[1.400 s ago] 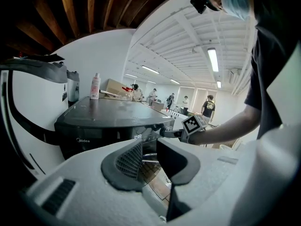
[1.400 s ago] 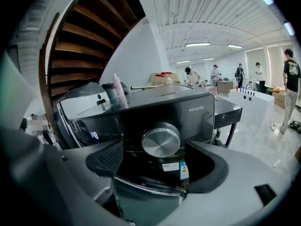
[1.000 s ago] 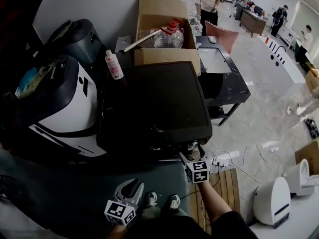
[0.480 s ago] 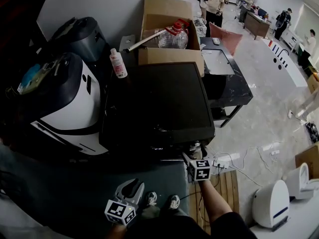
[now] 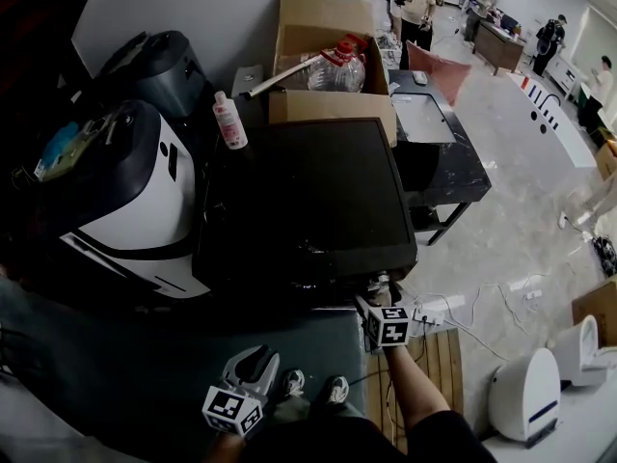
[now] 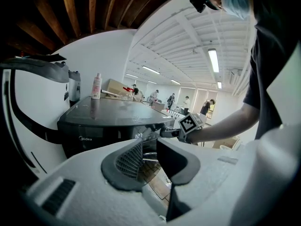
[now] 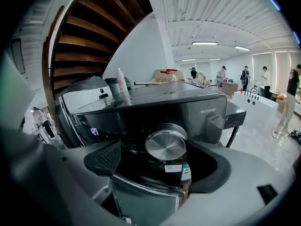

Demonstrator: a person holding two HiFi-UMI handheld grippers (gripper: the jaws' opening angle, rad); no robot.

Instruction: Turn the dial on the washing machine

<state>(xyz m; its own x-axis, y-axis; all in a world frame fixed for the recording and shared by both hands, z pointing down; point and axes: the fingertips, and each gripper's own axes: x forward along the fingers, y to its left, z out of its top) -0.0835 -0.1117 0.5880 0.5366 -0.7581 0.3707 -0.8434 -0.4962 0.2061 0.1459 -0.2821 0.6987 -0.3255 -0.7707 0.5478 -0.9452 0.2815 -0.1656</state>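
Dial: round, brushed silver metal with a flat, shiny face and a darker ring round the edge. Stands out from the glossy dark front panel of the washing machine, towards the panel's right end, just under the lip of the flat black lid. Small printed label stuck right below it; lit blue display further left on the same panel.

Right gripper level with the dial, claw spread wide, one pad on each side of the knob and neither pad pressing on it. Left gripper well apart from the machine, low and in front, claw narrow with a slim gap, nothing between the pads.

Counted: one dial, one washing machine, two grippers. On the lid's far left corner, one white bottle with pink print, upright. Behind the machine, one open cardboard box with one clear plastic jug, red-capped, lying in it. To the left, one white-and-black appliance. To the right, one black table. People far off in the room, too small to count surely.
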